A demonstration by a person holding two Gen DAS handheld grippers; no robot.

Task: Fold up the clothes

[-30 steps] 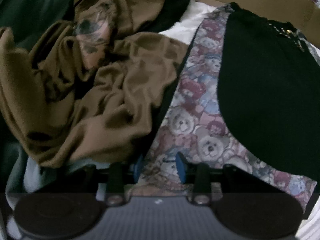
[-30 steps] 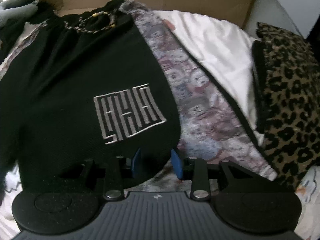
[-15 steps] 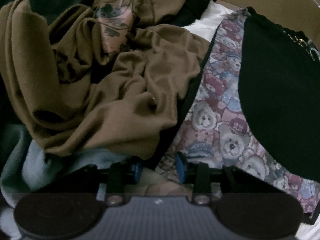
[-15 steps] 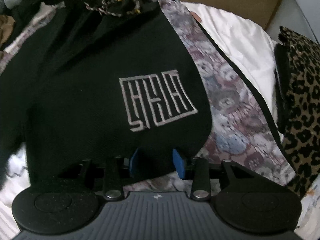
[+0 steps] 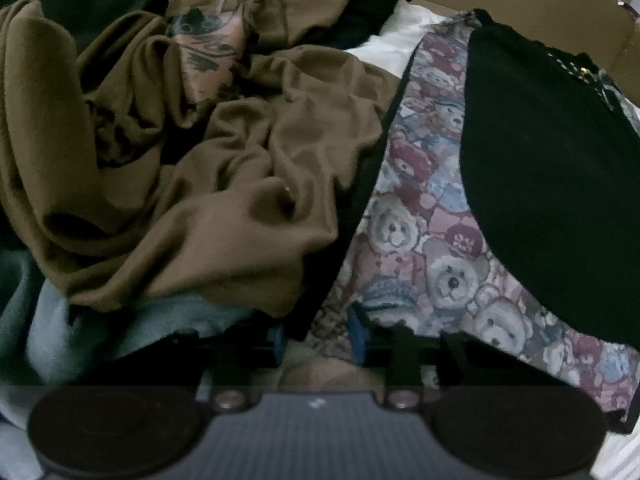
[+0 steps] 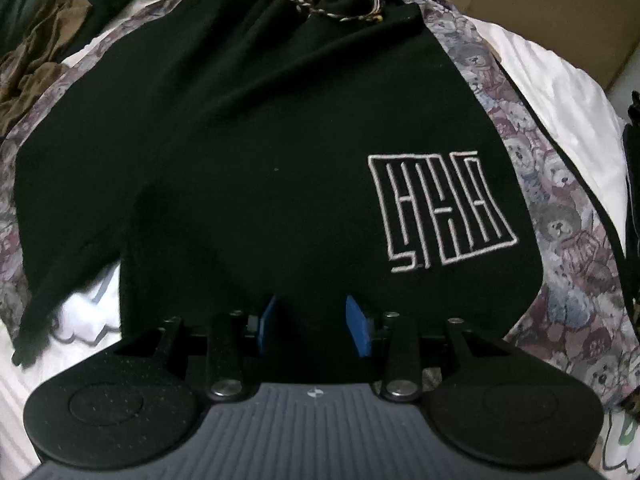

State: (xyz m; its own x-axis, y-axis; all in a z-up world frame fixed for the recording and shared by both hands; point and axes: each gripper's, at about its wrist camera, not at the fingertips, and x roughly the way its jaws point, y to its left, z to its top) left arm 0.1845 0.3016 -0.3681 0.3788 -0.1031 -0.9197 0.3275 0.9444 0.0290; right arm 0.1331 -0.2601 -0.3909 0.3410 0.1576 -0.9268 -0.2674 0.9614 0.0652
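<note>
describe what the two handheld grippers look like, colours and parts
The left gripper and right gripper look the same: a grey ribbed body, two round black discs at the sides, black linkage arms with silver pivot screws, and flat blue finger pads.

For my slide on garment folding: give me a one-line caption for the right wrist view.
Right gripper poised at the hem of black shorts with teddy-bear side panels.

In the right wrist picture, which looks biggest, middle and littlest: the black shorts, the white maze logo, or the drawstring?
1. Black shorts: they fill most of the picture.
2. White maze logo: a small patch on the shorts.
3. Drawstring: looks littlest, though it lies farthest from the camera, so that is less sure.
</note>
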